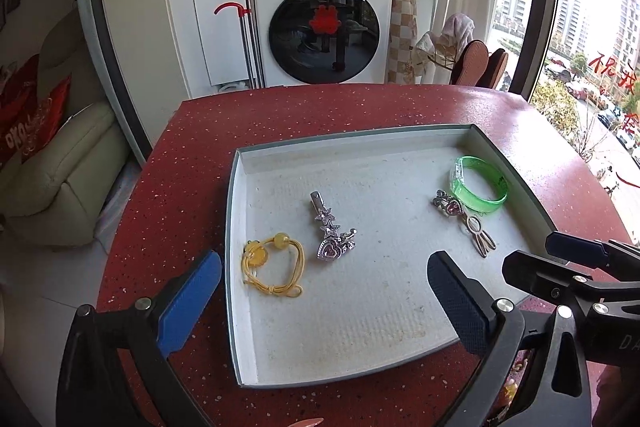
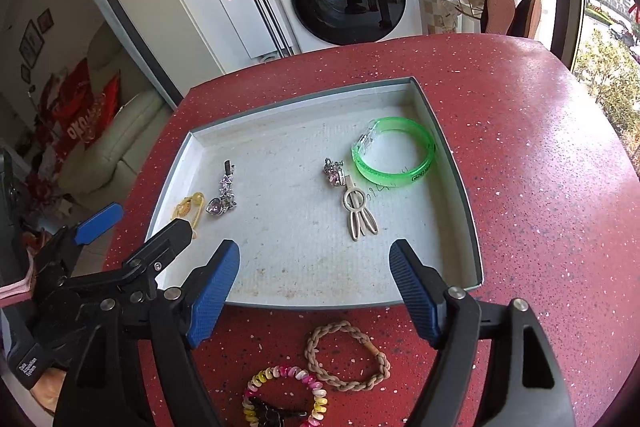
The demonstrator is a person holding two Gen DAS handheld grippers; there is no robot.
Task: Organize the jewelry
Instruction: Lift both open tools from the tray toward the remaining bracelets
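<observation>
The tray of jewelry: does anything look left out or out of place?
Yes. Two hair ties, a braided beige one and a colourful spiral one, lie on the red table just outside the tray, while four other pieces sit inside.

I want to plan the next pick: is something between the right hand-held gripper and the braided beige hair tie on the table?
Nothing visible. The braided hair tie lies on the bare red table, just below the open right hand-held gripper, outside the tray.

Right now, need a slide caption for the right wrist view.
Open right tongs over tray holding green bangle and clips; two hair ties on table.
</observation>
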